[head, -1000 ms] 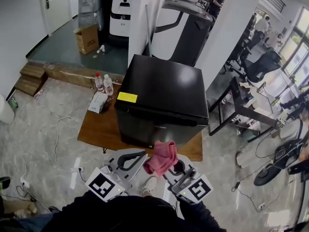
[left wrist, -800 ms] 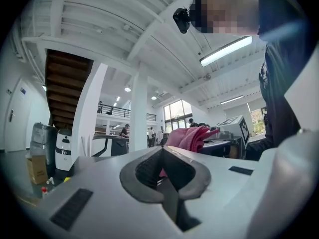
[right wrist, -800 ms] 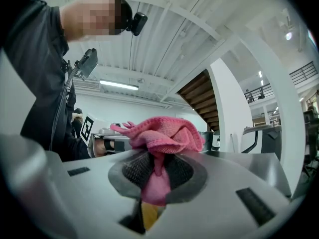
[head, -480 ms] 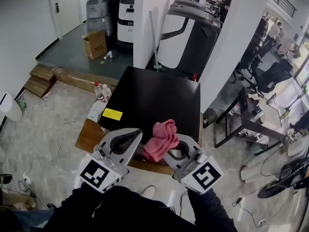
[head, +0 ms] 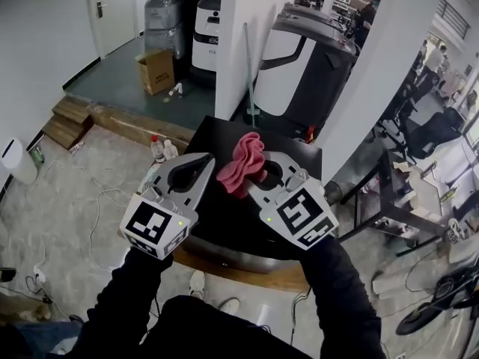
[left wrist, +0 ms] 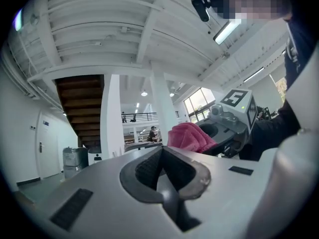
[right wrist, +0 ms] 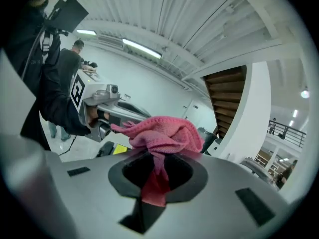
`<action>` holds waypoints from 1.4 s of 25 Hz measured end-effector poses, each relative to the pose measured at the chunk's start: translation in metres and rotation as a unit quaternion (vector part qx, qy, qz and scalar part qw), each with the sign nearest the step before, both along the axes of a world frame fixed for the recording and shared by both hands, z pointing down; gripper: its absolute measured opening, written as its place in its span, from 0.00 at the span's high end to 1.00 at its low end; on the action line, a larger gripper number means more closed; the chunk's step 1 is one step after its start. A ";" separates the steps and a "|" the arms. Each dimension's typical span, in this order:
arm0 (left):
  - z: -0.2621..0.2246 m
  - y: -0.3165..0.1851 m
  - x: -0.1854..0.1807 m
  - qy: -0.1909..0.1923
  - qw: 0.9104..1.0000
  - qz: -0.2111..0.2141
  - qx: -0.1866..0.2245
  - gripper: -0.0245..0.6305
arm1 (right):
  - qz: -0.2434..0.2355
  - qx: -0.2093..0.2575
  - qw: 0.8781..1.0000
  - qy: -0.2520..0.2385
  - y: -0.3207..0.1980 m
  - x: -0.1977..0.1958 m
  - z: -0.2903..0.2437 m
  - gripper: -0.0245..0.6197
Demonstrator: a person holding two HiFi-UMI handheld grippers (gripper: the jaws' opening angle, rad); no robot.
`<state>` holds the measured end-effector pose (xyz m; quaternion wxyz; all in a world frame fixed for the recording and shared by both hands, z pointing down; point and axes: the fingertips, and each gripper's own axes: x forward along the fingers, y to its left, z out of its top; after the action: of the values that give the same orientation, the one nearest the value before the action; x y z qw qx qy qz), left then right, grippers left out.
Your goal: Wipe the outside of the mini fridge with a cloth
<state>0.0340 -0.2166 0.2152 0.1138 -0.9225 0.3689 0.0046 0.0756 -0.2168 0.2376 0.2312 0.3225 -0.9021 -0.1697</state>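
Observation:
The black mini fridge (head: 221, 133) stands on a low wooden board (head: 278, 277), seen from above in the head view. Both grippers are held over its top. My right gripper (head: 253, 178) is shut on a crumpled pink cloth (head: 241, 163), which bunches out beyond its jaws (right wrist: 162, 131). My left gripper (head: 203, 162) hangs just left of the cloth, its jaws closed together with nothing between them (left wrist: 161, 152). In the right gripper view, the fridge's yellow sticker (right wrist: 118, 150) shows below the left gripper (right wrist: 99, 103).
Two water bottles (head: 162, 149) stand on the floor at the fridge's left. A white pillar (head: 254, 36) and a large grey machine (head: 307, 58) rise behind it. A cardboard box (head: 156, 69), wooden steps (head: 71, 117), floor cables (head: 97, 200) and a desk (head: 404, 193) surround it.
Both grippers have risen from in front of the fridge to over its top, the pink cloth carried along in the right one. The head view has moved in closer.

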 end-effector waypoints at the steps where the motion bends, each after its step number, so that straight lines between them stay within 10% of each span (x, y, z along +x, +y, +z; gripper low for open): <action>1: 0.000 -0.018 -0.006 -0.002 1.000 -0.011 0.003 0.95 | -0.003 0.004 1.000 0.018 -0.018 -0.006 0.002 0.86; 17: 0.067 -0.210 -0.063 -0.043 0.996 -0.042 -0.065 0.95 | 0.006 -0.100 0.976 0.194 -0.232 -0.091 0.124 0.86; 35: 0.064 -0.187 -0.014 -0.049 0.996 -0.004 -0.076 0.95 | 0.032 -0.128 0.959 0.250 -0.217 -0.034 0.158 0.87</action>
<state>0.0203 -0.4036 0.2797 0.0611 -0.9262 0.3656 -0.0691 0.0416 -0.4334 0.3953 0.4944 0.2663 -0.8187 -0.1201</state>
